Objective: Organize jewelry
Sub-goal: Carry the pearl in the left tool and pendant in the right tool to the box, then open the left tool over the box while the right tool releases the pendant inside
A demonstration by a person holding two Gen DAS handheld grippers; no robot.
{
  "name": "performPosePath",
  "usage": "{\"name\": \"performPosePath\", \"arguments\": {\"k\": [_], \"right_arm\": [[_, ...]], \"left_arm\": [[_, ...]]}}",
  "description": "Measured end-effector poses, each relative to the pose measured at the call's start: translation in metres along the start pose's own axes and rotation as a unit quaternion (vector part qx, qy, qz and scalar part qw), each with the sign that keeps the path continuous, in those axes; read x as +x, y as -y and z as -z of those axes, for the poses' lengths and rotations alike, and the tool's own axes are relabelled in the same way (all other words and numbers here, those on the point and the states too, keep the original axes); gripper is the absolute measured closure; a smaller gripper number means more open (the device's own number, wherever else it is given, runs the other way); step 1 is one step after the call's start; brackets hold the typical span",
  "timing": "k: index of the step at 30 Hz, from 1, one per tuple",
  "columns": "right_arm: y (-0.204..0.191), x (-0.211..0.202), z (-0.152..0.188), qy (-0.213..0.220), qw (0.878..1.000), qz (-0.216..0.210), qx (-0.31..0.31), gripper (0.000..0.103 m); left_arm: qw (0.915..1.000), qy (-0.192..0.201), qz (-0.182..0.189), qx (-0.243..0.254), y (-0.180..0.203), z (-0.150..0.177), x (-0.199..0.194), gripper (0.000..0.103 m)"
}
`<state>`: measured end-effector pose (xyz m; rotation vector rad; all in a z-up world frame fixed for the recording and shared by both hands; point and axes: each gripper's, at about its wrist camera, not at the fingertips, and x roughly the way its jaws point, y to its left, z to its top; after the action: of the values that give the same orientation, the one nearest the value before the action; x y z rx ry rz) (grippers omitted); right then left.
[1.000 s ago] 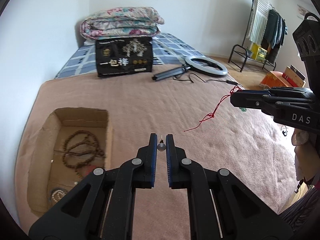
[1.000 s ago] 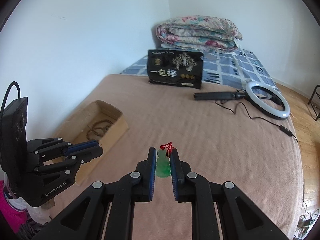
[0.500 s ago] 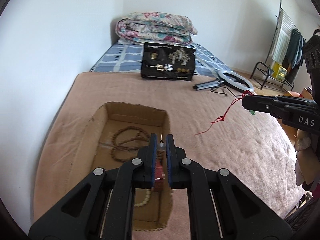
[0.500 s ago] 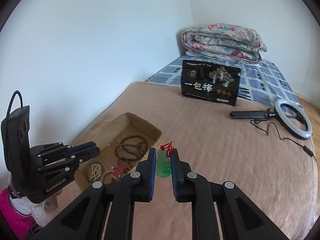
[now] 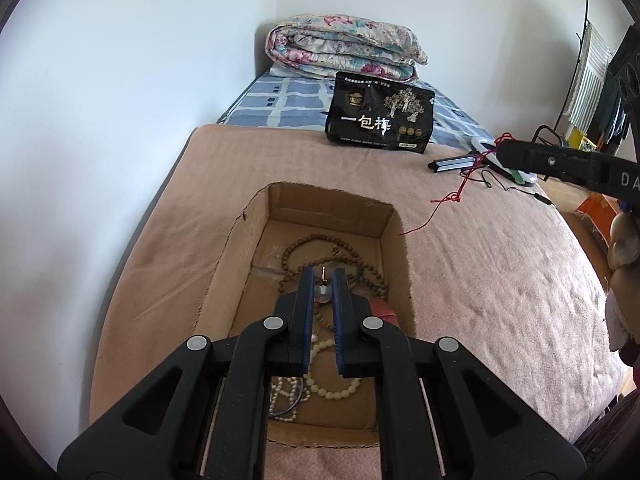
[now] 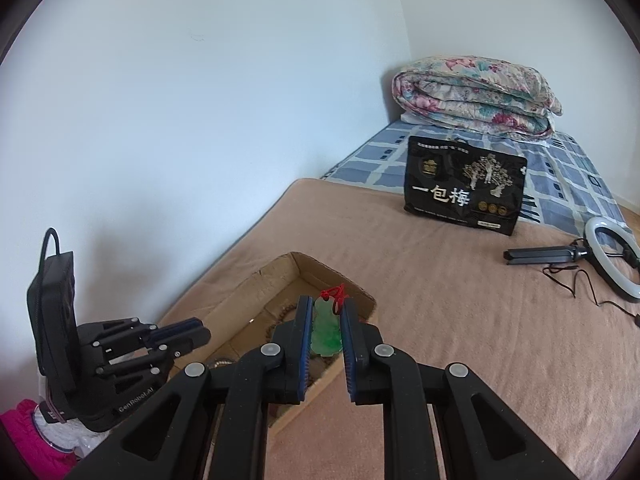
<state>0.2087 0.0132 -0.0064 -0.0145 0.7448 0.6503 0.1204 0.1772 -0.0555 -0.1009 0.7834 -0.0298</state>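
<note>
An open cardboard box (image 5: pixel 260 240) lies on the pink blanket and holds brown bead strands (image 5: pixel 344 258) and pale bead bracelets (image 5: pixel 332 390). My left gripper (image 5: pixel 322 276) is shut on a small clear bead pendant (image 5: pixel 322 293) and hovers over the box. My right gripper (image 6: pixel 325 308) is shut on a green jade pendant (image 6: pixel 327 330) with a red cord (image 6: pixel 335 294). It hovers over the box's (image 6: pixel 280 276) right edge. In the left wrist view the right gripper (image 5: pixel 508 152) is at the far right and the red cord (image 5: pixel 452 196) hangs from it.
A black snack bag (image 5: pixel 380 114) stands behind the box, with a folded floral quilt (image 5: pixel 344 48) further back. A ring light on a tripod (image 6: pixel 600 256) with its cable lies on the blanket at right. A wall runs along the left. A clothes rack (image 5: pixel 596 76) stands far right.
Both grippers have moved left over the box, each still holding its pendant. The box now lies directly under the left gripper.
</note>
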Motion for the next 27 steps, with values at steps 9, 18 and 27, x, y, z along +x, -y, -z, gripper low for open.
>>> {"name": "performPosePath", "arguments": {"k": [9, 18, 27], "right_arm": [[-0.025, 0.035, 0.008, -0.026, 0.999, -0.010, -0.021, 0.091], [-0.022, 0.072, 0.021, -0.064, 0.998, 0.001, -0.026, 0.091], [-0.015, 0.089, 0.030, -0.087, 0.996, 0.004, -0.017, 0.091]], "left_arm": [[0.9998, -0.018, -0.008, -0.009, -0.015, 0.010, 0.006, 0.096], [0.9991, -0.038, -0.012, -0.016, -0.023, 0.017, 0.018, 0.096], [0.9986, -0.049, -0.010, -0.018, -0.023, 0.019, 0.024, 0.096]]}}
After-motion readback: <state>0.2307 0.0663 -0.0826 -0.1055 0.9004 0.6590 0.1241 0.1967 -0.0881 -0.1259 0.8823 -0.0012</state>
